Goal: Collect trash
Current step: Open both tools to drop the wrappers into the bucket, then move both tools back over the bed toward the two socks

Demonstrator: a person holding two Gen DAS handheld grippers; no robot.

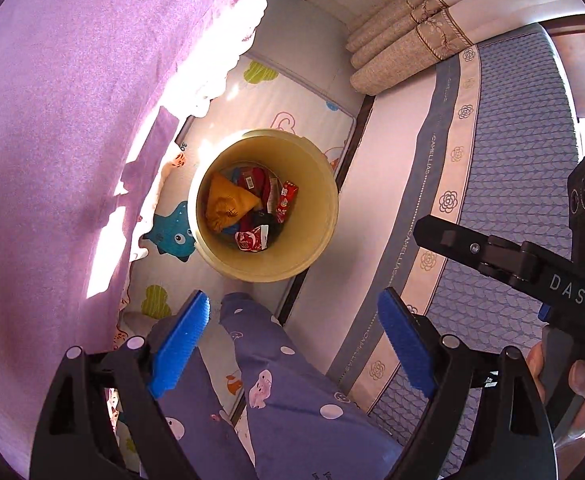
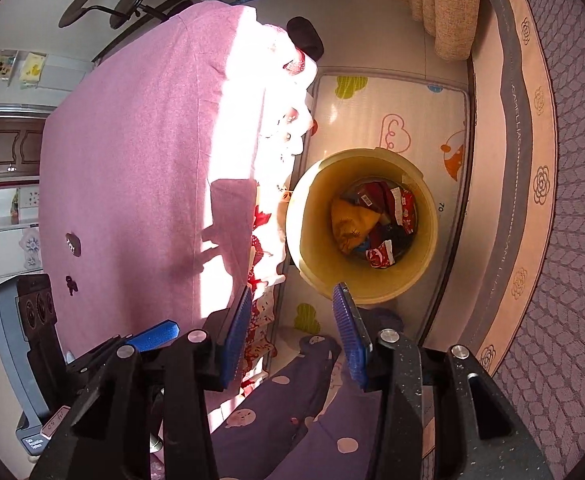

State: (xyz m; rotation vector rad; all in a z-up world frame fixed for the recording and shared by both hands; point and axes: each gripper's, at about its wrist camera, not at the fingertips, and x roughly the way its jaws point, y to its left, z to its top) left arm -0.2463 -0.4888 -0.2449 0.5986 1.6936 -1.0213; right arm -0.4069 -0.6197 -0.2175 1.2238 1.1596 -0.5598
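A round cream bin (image 1: 312, 236) stands on a cartoon floor mat and holds trash: an orange wrapper (image 1: 228, 204) and several red packets (image 1: 284, 198). It also shows in the right wrist view (image 2: 308, 240), with the orange wrapper (image 2: 350, 220) inside. My left gripper (image 1: 298, 320) is open and empty, held above and in front of the bin. My right gripper (image 2: 292, 322) is open and empty, also above the bin's near side. The right gripper's body shows in the left wrist view (image 1: 532, 264), over the bed edge.
A table with a pink cloth (image 2: 140, 152) stands left of the bin. A bed with a patterned blue cover (image 1: 512, 184) runs along the right. The person's legs in spotted purple trousers (image 1: 292, 392) are below. Curtains (image 1: 404, 36) hang at the back. The floor mat (image 2: 392, 100) lies under the bin.
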